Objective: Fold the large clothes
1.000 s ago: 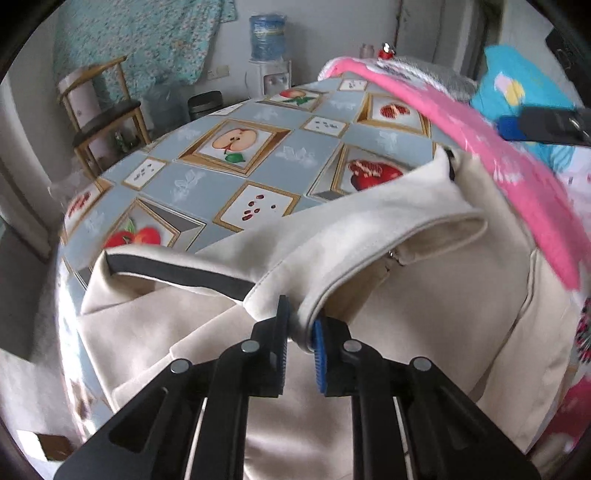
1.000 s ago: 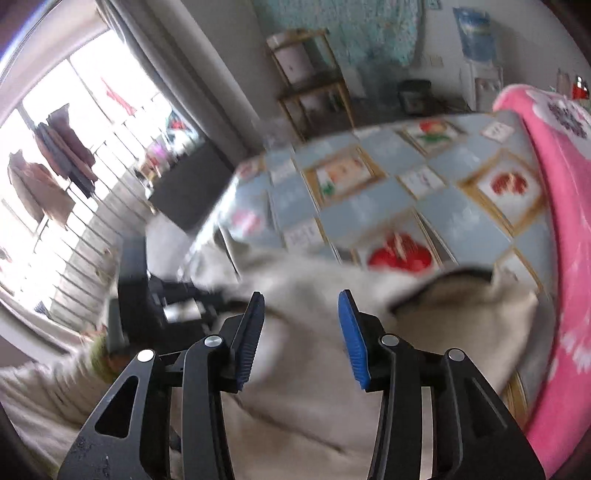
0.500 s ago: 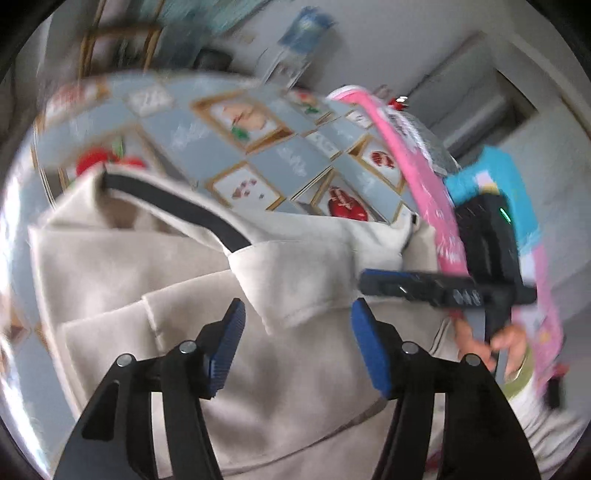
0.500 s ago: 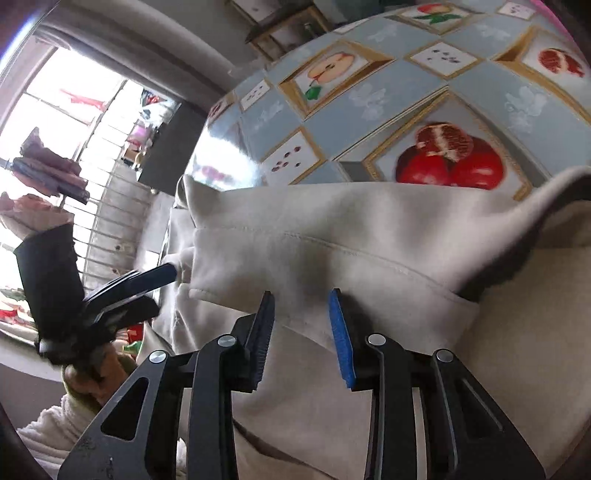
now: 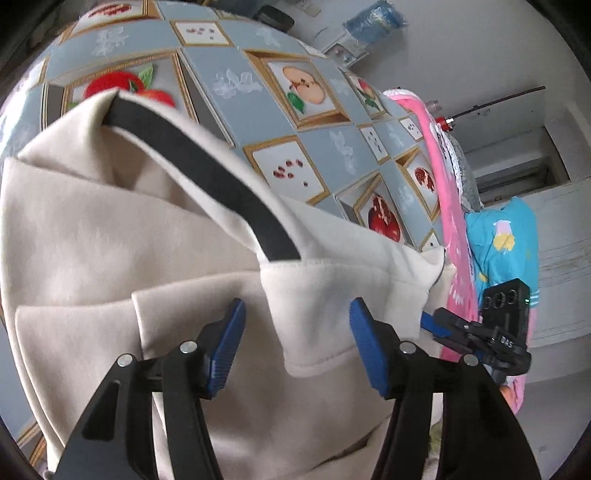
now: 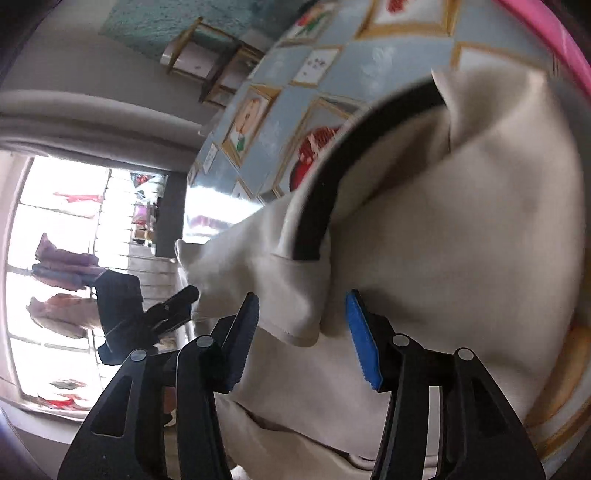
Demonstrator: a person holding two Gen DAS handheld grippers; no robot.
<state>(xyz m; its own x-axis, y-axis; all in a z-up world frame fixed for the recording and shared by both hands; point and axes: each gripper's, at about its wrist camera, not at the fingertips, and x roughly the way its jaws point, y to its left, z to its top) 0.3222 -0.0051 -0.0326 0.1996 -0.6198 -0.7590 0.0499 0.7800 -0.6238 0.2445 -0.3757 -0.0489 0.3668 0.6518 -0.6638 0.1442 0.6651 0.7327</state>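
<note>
A large cream garment [image 5: 110, 258] with a black band [image 5: 207, 177] along one edge lies partly folded on the fruit-print tablecloth [image 5: 236, 81]. My left gripper [image 5: 297, 332] is open, its blue pads either side of a folded cream flap. My right gripper [image 6: 303, 325] is open too, with a corner of the cream garment [image 6: 461, 258] between its pads; the black band [image 6: 325, 184] curves above it. The right gripper also shows in the left wrist view [image 5: 432, 325] at the garment's right edge, and the left gripper shows in the right wrist view [image 6: 181, 299].
A pink cloth [image 5: 447, 192] and a blue patterned cloth [image 5: 506, 240] lie along the table's right side. A water dispenser [image 5: 369, 26] stands by the far wall. A wooden chair [image 6: 207, 59] stands beyond the table, and a bright window [image 6: 74, 258] with hanging clothes is at left.
The left gripper has let go of the cream fold it was pinching and opened wide. The right gripper closed slightly, then opened again. Both views have swung; the sleeve now lies folded over the body.
</note>
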